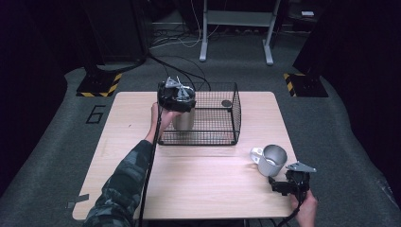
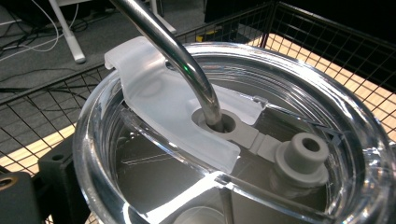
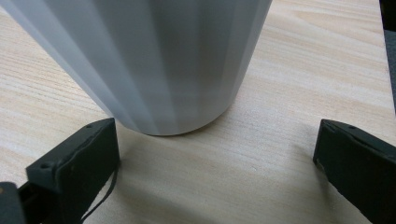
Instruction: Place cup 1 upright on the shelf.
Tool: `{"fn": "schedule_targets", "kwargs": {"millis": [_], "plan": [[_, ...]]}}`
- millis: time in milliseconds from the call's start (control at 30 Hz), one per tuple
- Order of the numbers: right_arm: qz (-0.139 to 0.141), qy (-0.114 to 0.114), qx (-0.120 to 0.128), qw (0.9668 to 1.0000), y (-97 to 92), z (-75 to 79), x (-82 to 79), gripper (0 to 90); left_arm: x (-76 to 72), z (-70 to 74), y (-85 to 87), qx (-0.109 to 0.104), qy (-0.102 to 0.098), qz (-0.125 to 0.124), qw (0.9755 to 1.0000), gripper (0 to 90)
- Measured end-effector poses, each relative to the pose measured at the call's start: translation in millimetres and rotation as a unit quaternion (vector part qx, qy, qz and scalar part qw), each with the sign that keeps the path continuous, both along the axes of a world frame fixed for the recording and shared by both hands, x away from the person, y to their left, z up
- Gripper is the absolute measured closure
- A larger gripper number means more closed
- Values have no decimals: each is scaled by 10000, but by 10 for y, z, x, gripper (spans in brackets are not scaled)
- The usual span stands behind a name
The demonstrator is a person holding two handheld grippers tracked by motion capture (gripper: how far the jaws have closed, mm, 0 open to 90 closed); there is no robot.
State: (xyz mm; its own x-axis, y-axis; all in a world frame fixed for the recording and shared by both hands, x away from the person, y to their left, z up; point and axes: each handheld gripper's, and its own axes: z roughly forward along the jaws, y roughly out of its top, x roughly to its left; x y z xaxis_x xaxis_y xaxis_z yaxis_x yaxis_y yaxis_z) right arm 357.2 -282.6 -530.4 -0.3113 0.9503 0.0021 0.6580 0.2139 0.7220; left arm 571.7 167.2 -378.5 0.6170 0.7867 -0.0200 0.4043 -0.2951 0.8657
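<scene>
Basket: we see a steel tumbler inside.
Left gripper: over the tumbler; grip unclear to us.
Right gripper: released, near mug.

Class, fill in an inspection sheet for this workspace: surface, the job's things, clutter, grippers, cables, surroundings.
Surface: wooden table, bare in front.
Job's things: lidded tumbler with metal straw inside wire basket; steel mug at right, upright.
Clutter: small dark round thing in the basket's far corner.
Grippers: left hand-held gripper over the tumbler, jaw state unclear; right hand-held gripper open beside the mug.
Cables: one trails along the left sleeve; more on the floor behind.
Surroundings: grey carpet, hazard-striped stand bases.
</scene>
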Motion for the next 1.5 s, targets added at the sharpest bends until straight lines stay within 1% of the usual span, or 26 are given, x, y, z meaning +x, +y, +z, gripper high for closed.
{"fn": "schedule_targets", "kwargs": {"millis": [267,333,367,467,600,733,800,933,967,1100,1133,1367,1400,1433,1500], "plan": [[1,0,0,10000,0,0,0,0,47,-73,-7,51,128,41,9999,36],[2,0,-1,10000,0,0,0,0,51,-96,-22,16,143,79,9999,36],[1,1,-1,10000,0,0,0,0,56,-100,-10,123,167,14,9998,36],[1,1,0,10000,0,0,0,0,63,-134,-26,83,187,51,9998,35],[1,1,-1,10000,0,0,0,0,73,-169,-27,158,239,36,9996,35],[0,0,-1,10000,0,0,0,0,88,-207,-35,105,248,81,9996,35],[0,-1,-1,10000,0,0,0,0,92,-216,-29,174,266,67,9995,35],[0,1,-1,10000,0,0,0,0,97,-238,-35,121,274,112,9995,35],[0,1,-1,10000,0,0,0,0,98,-239,-34,140,295,104,9994,35],[0,0,-1,10000,0,0,0,0,100,-251,-36,151,280,129,9994,35],[-1,0,1,10000,0,0,0,0,105,-257,-26,196,308,99,9993,35],[0,0,-1,10000,0,0,0,0,102,-267,-19,198,309,109,9993,35],[0,0,-1,10000,0,0,0,0,99,-274,-26,147,285,143,9994,35],[0,-1,-2,10000,0,0,0,0,97,-275,-25,140,288,144,9994,35],[0,0,-1,10000,0,0,0,0,90,-275,-15,189,292,129,9993,35]]}}
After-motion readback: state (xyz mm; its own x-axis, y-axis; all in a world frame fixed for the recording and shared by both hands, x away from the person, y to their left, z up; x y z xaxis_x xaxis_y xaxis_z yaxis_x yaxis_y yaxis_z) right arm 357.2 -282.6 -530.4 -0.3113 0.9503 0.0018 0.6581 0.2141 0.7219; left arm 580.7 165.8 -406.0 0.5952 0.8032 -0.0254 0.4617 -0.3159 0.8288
